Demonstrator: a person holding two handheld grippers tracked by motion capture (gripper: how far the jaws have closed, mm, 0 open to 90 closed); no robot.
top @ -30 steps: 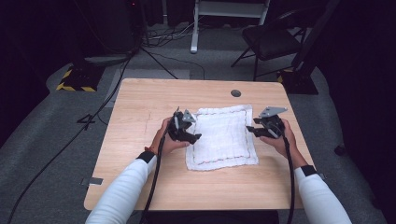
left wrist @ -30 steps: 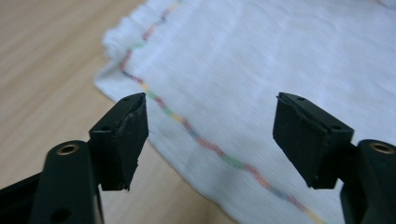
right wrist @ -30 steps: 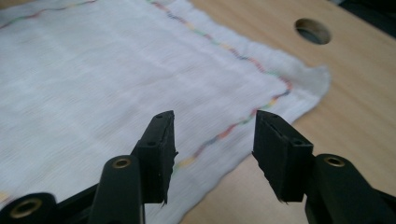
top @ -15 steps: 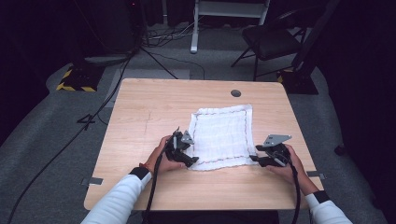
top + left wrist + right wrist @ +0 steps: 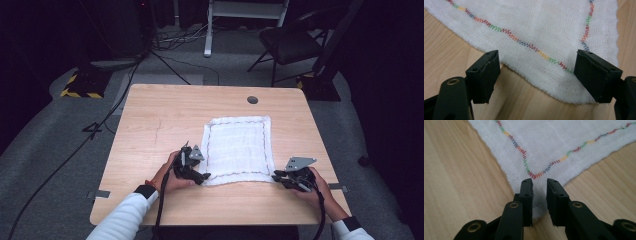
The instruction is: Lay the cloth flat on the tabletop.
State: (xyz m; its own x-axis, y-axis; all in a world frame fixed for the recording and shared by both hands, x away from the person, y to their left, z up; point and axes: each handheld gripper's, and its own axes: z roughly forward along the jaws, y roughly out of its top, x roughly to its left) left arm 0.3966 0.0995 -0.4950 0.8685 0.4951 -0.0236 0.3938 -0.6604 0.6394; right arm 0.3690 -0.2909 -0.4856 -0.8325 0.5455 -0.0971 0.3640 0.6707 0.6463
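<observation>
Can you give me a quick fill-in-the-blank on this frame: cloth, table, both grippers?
1. The white cloth lies spread flat on the ____ table.
2. The left gripper has its jaws wide ____ around the cloth's near corner.
3. The right gripper has jaws that have just been closing, with a ____ of the cloth between them.
4. The zigzag stitching along the cloth's border is ____.

Missing words: wooden; open; corner; multicoloured

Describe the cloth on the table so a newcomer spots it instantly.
On the light wooden table, look right of centre, toward the near edge. The cloth lies flat there: a white woven square with a zigzag line of many-coloured stitching just inside its border. It is the one soft, pale thing on the wood.
</observation>
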